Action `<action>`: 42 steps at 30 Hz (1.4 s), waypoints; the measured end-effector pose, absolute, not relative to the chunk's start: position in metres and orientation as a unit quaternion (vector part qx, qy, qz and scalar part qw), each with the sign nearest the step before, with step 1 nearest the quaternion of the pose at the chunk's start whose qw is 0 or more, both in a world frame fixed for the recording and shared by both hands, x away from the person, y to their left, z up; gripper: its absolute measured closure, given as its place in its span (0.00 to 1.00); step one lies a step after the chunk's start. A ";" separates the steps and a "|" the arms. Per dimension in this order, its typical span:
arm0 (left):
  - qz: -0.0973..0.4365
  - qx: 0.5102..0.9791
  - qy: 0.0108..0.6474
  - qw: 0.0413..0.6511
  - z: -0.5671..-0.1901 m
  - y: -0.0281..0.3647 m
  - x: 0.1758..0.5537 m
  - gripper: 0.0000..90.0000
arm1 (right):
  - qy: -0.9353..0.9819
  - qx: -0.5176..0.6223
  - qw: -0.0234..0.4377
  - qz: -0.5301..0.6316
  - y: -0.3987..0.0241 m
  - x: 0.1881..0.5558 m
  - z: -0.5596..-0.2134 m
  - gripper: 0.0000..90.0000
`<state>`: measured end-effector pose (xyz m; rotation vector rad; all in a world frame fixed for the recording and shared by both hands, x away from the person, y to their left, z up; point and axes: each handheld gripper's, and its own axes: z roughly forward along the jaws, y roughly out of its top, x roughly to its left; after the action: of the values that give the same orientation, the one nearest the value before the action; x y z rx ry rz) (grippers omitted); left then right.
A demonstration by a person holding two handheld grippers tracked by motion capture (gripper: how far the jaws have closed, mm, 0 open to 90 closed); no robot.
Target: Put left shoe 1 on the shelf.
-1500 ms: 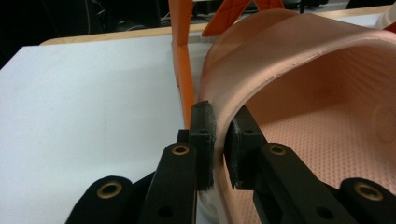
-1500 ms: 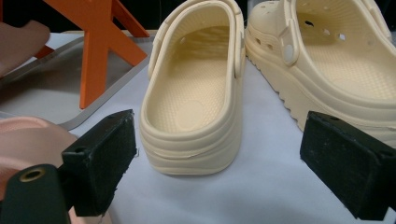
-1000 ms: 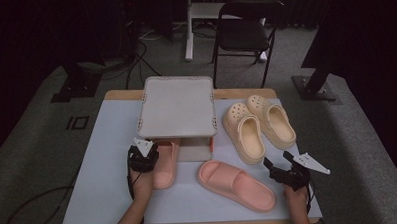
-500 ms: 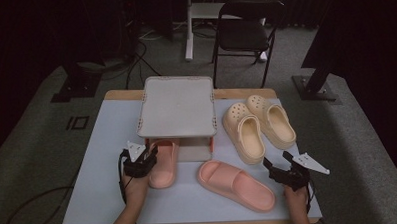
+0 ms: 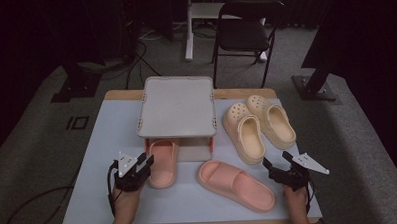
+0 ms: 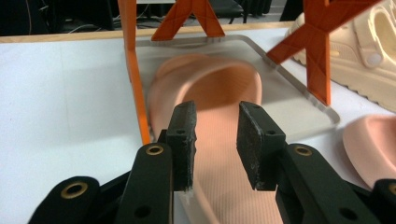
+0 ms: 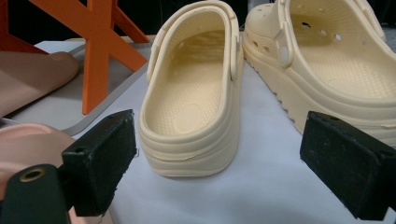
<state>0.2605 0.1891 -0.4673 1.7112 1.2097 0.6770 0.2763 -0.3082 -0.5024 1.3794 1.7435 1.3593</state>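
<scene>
One pink rubber slide sandal [image 5: 160, 162] is the item we have in hand: it lies flat on the white table [image 5: 88, 161], toe end tucked under the low grey shelf rack with orange legs [image 5: 177, 105], heel end sticking out toward us. We record a soft salmon pink, a ribbed footbed and a broad single strap, which sits blurred in the left gripper view [image 6: 205, 77].

We hold the left gripper [image 5: 138, 166] at the sandal's heel, on its left edge. Its jaws have just been shifting and now stand narrow; the pink footbed shows in the gap between the pads [image 6: 183, 140]. We cannot tell whether the pads press on the heel.

Around it: an orange leg of the rack [image 6: 135, 70] stands just beside the sandal's left edge, and the grey base tray [image 6: 299, 88] of the rack lies beneath its front half. The matching second pink slide sandal [image 5: 236, 183] lies aslant on the table to the right, apart from the first. Beyond that, right of the rack, a pair of cream perforated clogs [image 5: 259, 125] sits side by side, heels toward us.

We hold the right gripper [image 5: 279, 165] near the table's right front edge, jaws spread wide with nothing between them, facing the nearer clog's heel [image 7: 191, 112].
</scene>
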 end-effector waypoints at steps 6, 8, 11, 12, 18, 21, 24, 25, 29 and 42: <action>0.266 0.703 0.480 0.452 -0.471 0.194 0.241 0.78 | 0.645 0.511 0.262 0.504 -0.307 0.276 -0.503 0.11; 0.265 0.703 0.478 0.456 -0.471 0.196 0.233 0.78 | 0.646 0.511 0.261 0.503 -0.307 0.277 -0.503 0.11; 0.261 0.709 0.468 0.458 -0.471 0.197 0.224 0.82 | 0.648 0.511 0.260 0.502 -0.305 0.277 -0.503 0.11; 0.262 0.712 0.465 0.456 -0.472 0.197 0.221 0.83 | 0.648 0.511 0.260 0.502 -0.305 0.277 -0.503 0.11; 0.266 0.727 0.453 0.441 -0.480 0.189 0.207 0.83 | 0.647 0.511 0.260 0.503 -0.305 0.277 -0.503 0.11; 0.269 0.731 0.449 0.439 -0.484 0.186 0.204 0.87 | 0.647 0.511 0.259 0.503 -0.304 0.277 -0.503 0.11; 0.272 0.737 0.440 0.435 -0.486 0.181 0.201 0.95 | 0.647 0.511 0.259 0.503 -0.305 0.277 -0.503 0.11; 0.270 0.742 0.436 0.432 -0.487 0.180 0.200 0.95 | 0.647 0.511 0.259 0.503 -0.305 0.277 -0.503 0.11; 0.266 0.759 0.425 0.416 -0.495 0.173 0.198 0.96 | 0.647 0.512 0.258 0.503 -0.305 0.276 -0.503 0.11; 0.247 0.783 0.418 0.389 -0.512 0.160 0.199 1.00 | 0.646 0.510 0.260 0.504 -0.307 0.276 -0.502 0.11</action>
<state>0.1995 0.1599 -0.5120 1.9898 1.0626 0.6290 0.2756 -0.3067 -0.5022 1.3816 1.7511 1.3665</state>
